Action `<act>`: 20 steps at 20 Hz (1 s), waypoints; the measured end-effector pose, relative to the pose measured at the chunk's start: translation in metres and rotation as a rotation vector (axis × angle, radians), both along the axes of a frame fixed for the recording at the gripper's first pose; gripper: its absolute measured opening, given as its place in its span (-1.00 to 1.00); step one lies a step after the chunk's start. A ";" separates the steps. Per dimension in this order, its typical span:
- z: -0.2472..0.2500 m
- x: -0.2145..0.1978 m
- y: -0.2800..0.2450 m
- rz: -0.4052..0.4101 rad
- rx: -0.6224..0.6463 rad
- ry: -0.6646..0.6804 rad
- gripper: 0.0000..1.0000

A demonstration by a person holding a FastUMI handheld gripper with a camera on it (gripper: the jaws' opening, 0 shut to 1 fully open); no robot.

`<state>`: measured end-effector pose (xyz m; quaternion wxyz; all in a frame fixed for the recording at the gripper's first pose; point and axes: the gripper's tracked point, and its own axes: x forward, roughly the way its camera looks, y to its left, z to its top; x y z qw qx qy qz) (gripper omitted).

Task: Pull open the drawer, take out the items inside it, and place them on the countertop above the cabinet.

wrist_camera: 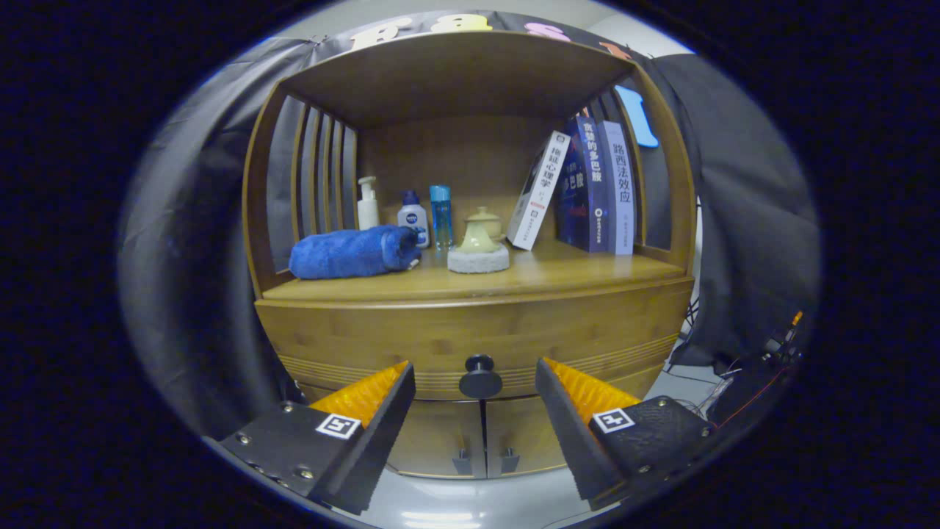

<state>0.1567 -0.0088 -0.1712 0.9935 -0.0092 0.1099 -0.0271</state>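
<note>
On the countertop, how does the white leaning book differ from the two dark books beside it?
The white book tilts, its top resting against the dark books; those stand upright against the shelf's right side. Its spine is white; theirs are dark blue and paler blue. All three stand on the countertop, spines facing out. The gripper is open, its jaws flanking the drawer knob, not touching it.
</note>
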 end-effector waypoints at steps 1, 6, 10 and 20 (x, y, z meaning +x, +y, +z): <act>0.008 -0.010 0.004 0.007 -0.002 -0.009 0.98; 0.037 -0.043 0.013 0.027 -0.001 -0.039 0.98; 0.051 -0.068 0.015 0.029 -0.008 -0.045 0.98; 0.080 -0.123 0.013 0.034 0.032 -0.073 0.98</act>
